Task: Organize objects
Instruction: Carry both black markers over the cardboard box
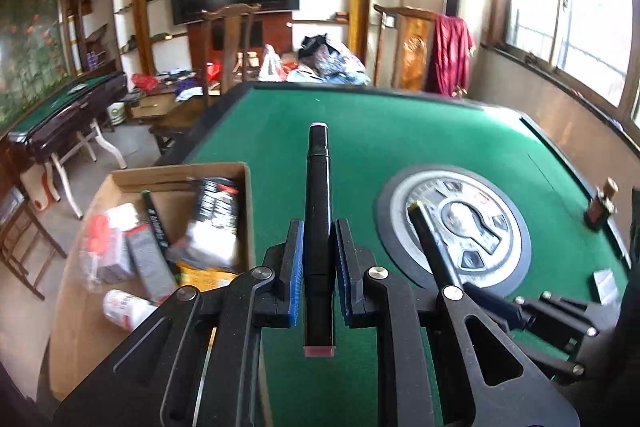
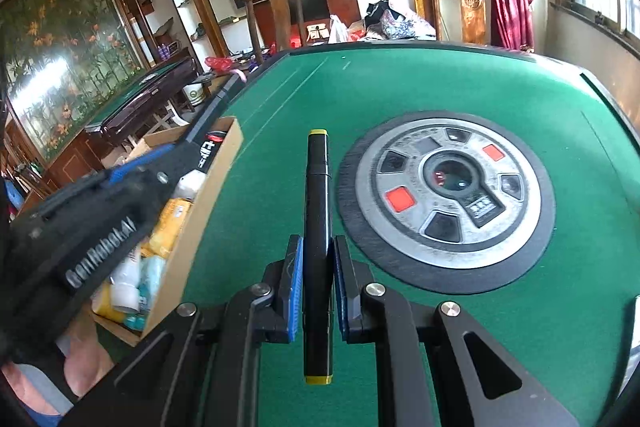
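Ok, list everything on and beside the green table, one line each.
Marker with pink ends: one, black, clamped in left gripper.
Marker with yellow ends: one, black, clamped in right gripper.
Cardboard box: one, brown, at table's left edge, full of packets and bottles.
Round control panel: one, silver and black, table centre.
Small bottle: one, dark brown, right edge.
Table: one, green felt.
Left gripper: black, blue pads, shut.
Right gripper: black, blue pads, shut.

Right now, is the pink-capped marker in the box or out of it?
Out. The pink-capped marker is clamped in the left gripper, above the green felt beside the cardboard box.
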A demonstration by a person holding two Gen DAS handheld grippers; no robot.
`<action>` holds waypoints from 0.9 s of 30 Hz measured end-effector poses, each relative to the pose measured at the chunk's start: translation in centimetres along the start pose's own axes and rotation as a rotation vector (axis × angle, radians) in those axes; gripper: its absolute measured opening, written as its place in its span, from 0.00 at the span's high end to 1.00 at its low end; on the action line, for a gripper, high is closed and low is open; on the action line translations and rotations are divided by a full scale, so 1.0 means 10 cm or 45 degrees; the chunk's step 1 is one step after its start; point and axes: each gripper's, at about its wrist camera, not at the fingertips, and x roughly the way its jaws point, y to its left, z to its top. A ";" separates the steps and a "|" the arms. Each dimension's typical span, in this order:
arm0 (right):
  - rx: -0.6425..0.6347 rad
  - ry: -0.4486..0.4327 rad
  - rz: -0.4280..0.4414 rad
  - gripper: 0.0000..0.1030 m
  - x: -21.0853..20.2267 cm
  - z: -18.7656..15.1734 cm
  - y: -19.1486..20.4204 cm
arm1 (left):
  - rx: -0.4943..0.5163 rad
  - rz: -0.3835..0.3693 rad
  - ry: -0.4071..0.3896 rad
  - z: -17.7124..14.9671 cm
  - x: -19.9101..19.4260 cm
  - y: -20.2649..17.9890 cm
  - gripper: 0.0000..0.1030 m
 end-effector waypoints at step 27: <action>-0.172 0.116 0.148 0.88 0.53 0.16 1.35 | -0.295 0.176 0.146 -0.56 -0.36 1.73 0.86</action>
